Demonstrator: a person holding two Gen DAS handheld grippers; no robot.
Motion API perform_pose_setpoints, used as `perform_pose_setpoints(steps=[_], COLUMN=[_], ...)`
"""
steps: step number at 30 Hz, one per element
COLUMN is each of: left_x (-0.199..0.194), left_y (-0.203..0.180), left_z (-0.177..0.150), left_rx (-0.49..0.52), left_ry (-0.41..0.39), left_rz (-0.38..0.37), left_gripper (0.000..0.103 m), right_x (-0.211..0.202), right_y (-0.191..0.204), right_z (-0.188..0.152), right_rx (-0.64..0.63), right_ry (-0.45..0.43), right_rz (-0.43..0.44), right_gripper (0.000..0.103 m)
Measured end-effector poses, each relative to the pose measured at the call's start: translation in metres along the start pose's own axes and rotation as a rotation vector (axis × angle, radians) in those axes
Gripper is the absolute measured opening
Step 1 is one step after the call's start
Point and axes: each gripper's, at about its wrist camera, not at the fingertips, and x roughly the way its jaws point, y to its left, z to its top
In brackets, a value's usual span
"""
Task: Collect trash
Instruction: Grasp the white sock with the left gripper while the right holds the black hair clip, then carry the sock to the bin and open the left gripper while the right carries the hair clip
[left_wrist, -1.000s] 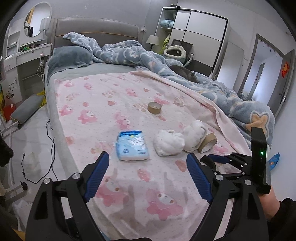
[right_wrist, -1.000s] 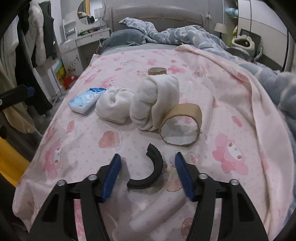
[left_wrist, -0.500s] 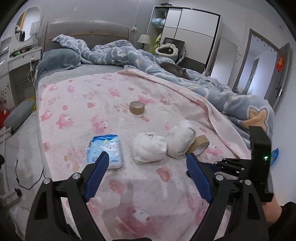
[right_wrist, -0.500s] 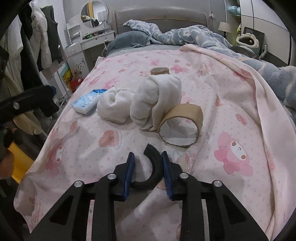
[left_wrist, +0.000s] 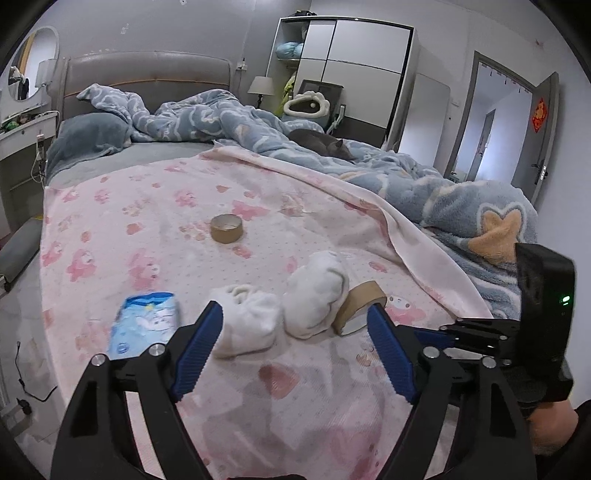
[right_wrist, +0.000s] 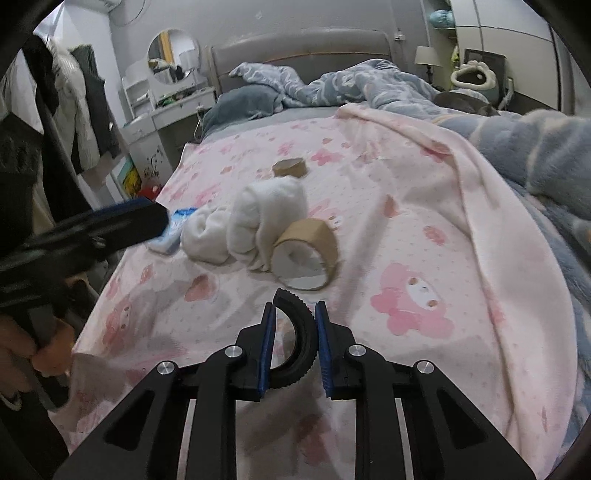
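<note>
Pinching tight, the right gripper (right_wrist: 294, 341) has the black ribbed half-ring (right_wrist: 300, 341) clamped between its blue pads, just above the pink blanket (right_wrist: 424, 229). Wide apart go the left gripper's (left_wrist: 295, 349) jaws, nothing between them. Just ahead of the half-ring sits a cardboard tape core (right_wrist: 308, 258), white socks (right_wrist: 258, 221) leaning on it, a blue tissue packet (left_wrist: 146, 323) beside them. Curved, toothed along its outer edge, that piece!
</note>
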Motion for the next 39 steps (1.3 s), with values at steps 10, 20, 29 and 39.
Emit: perform_pose_setpoints(steps=[10,20,29,39], left_x=[0.028,0.058,0.061,0.037], left_y=[-0.009,-0.003,-0.005,-0.001], left_z=[0.003,0.005,0.005,0.015], left_rx=[-0.007,-0.065,-0.064,-0.057], left_ry=[0.008,0.028,0.034,-0.021], left_rz=[-0.039,-0.042,-0.067,-0.075], left_gripper=[0.070,0.062,0.038,0.034], right_x=[-0.020,-0.027,-0.027,-0.028], right_y=[-0.034,-0.050,-0.050,-0.034], right_z=[-0.005,-0.016,-0.017,-0.006], right_rx=[0.111,0.125,0.129,0.112], right_ry=[-0.043,-0.033,-0.032,-0.044], right_rz=[0.045,0.058,0.066,0.071], right_gripper=[0.022,0.022,0.022,0.022])
